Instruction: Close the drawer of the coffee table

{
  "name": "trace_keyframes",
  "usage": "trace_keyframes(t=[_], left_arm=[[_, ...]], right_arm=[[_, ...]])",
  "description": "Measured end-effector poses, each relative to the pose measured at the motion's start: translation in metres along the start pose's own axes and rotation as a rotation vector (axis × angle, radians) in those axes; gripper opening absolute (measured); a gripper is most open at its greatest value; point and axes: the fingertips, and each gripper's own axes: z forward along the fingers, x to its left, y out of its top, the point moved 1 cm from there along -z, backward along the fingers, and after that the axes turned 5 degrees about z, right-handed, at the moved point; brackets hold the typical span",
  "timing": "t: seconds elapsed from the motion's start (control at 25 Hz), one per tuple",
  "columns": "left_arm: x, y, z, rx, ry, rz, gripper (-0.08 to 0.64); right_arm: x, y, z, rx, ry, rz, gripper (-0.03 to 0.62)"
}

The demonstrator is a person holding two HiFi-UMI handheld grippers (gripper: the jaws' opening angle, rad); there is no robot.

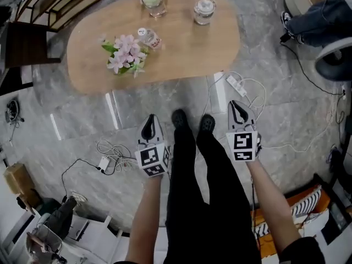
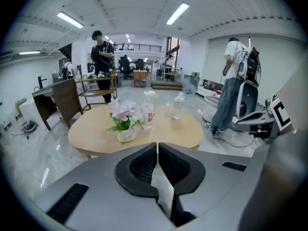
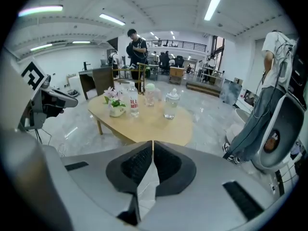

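The coffee table (image 1: 192, 51) is an oval wooden top on the grey marble floor, ahead of both grippers. None of the views shows a drawer front or an open drawer. My left gripper (image 1: 151, 118) hangs shut and empty over the floor, well short of the table's near edge. My right gripper (image 1: 236, 104) is level with it on the other side of my legs, also shut on nothing. In the left gripper view the left gripper (image 2: 157, 146) points at the table (image 2: 96, 134); in the right gripper view the right gripper (image 3: 152, 143) points at the table (image 3: 149, 126).
On the table stand a vase of pink flowers (image 1: 125, 54), a small bottle (image 1: 149, 38), a glass (image 1: 154, 1) and a lidded jar (image 1: 204, 10). Cables and a power strip (image 1: 237, 84) lie on the floor. A wooden rack (image 1: 55, 4) stands far left; a person (image 1: 319, 21) is at the far right.
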Motion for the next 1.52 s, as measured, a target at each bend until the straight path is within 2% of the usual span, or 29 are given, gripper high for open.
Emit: trace_keyframes(t=[0.32,0.44,0.72,0.88,0.96,1.16,1.36,1.52], left_arm=[[-0.028,0.038,-0.108,-0.07,0.007,-0.025,0.014],[-0.029,0.047,-0.145,-0.092,-0.003,-0.053,0.014],[-0.015,0.078,-0.229,-0.197,-0.032,-0.054,0.014],[0.0,0.094,-0.276,-0.283,-0.097,-0.01,0.014],[0.009,0.096,-0.304,-0.334,-0.123,-0.011,0.014],[0.031,0.096,-0.376,-0.439,-0.161,0.012,0.012],[0.042,0.095,-0.429,-0.504,-0.181,0.038,0.012],[0.049,0.101,-0.456,-0.533,-0.181,0.068,0.012]], right_arm=[[0.017,0.047,-0.091,-0.104,0.066,0.055,0.012],[0.025,0.062,-0.123,-0.142,0.082,0.063,0.012],[0.061,0.1,-0.2,-0.26,0.073,0.07,0.014],[0.096,0.127,-0.245,-0.343,0.054,0.083,0.014],[0.117,0.134,-0.271,-0.38,0.038,0.092,0.014],[0.167,0.149,-0.345,-0.476,-0.008,0.097,0.014],[0.201,0.158,-0.411,-0.556,-0.027,0.107,0.014],[0.218,0.155,-0.442,-0.561,-0.01,0.126,0.014]])
